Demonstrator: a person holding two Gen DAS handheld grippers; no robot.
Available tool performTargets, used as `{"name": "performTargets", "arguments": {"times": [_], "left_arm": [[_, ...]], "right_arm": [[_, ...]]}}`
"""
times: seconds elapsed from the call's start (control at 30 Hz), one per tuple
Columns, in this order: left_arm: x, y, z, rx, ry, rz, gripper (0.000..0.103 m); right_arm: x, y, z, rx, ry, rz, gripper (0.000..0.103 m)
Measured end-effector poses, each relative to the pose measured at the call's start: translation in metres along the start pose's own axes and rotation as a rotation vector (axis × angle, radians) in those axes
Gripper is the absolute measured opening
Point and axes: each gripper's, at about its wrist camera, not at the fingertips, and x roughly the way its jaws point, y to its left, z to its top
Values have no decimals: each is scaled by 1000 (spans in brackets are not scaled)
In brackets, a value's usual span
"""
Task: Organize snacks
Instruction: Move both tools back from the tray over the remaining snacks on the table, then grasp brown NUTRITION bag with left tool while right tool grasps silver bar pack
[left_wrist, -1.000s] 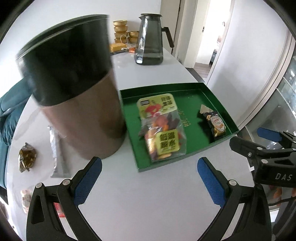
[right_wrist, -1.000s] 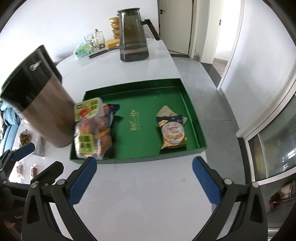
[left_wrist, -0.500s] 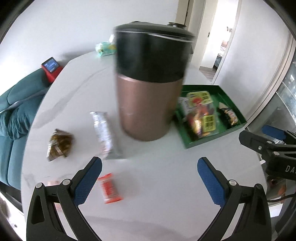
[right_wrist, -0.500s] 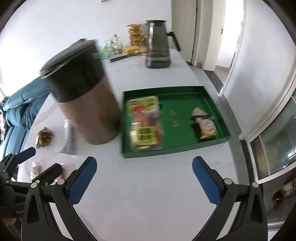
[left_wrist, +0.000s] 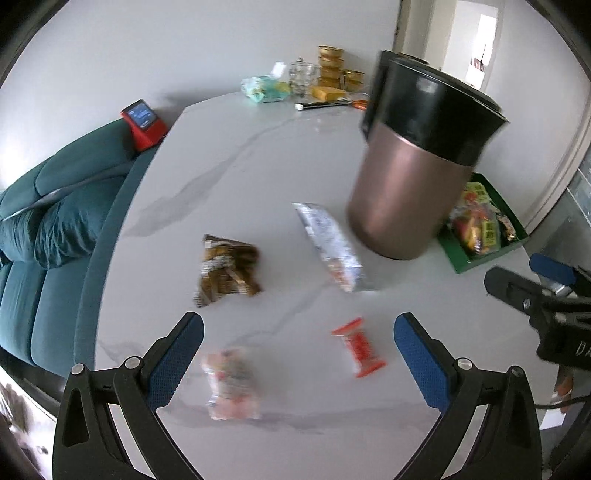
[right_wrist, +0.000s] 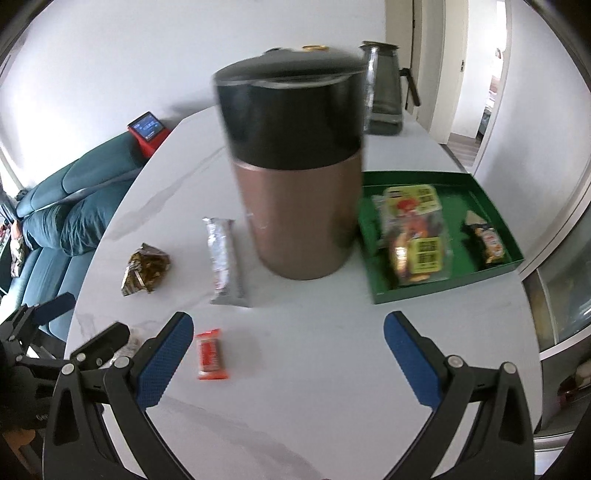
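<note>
My left gripper (left_wrist: 298, 350) hangs open over loose snacks on the white table: a clear pink packet (left_wrist: 231, 384) near its left finger, a small red-orange bar (left_wrist: 359, 347), a brown packet (left_wrist: 226, 269) and a silver packet (left_wrist: 332, 247) farther off. My right gripper (right_wrist: 288, 352) is open too, above the table's front, with the red-orange bar (right_wrist: 211, 355) by its left finger. The green tray (right_wrist: 439, 288) at the right holds a yellow-labelled bag (right_wrist: 415, 236) and a small cookie packet (right_wrist: 487, 242). Nothing is held.
A tall bronze canister with a black lid (right_wrist: 295, 173) stands between the loose snacks and the tray. A dark glass pitcher (right_wrist: 384, 92), jars and small items sit at the table's far end. A teal sofa (left_wrist: 48, 229) lies left, beyond the table edge.
Both views have swung left, away from the tray and toward the loose snacks. The left gripper now hangs over the pink packet and red bar. Both stay open.
</note>
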Motion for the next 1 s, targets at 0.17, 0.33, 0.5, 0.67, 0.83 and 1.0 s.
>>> {"name": "performTargets", "arguments": {"times": [0.17, 0.33, 0.5, 0.67, 0.83, 1.0], "left_arm": [[11, 36, 1, -29, 10, 13, 101], [29, 63, 5, -37, 37, 21, 101], [51, 80, 13, -44, 57, 1, 101], [79, 91, 19, -66, 89, -1, 101], [104, 89, 24, -40, 124, 3, 101], [121, 91, 31, -50, 145, 3, 101]], "right_arm": [[17, 29, 2, -9, 17, -2, 103], [40, 51, 10, -37, 40, -2, 103], [70, 66, 16, -56, 80, -5, 103], [97, 70, 19, -72, 127, -13, 103], [124, 71, 25, -86, 182, -10, 103], [145, 76, 31, -90, 200, -15, 103]]}}
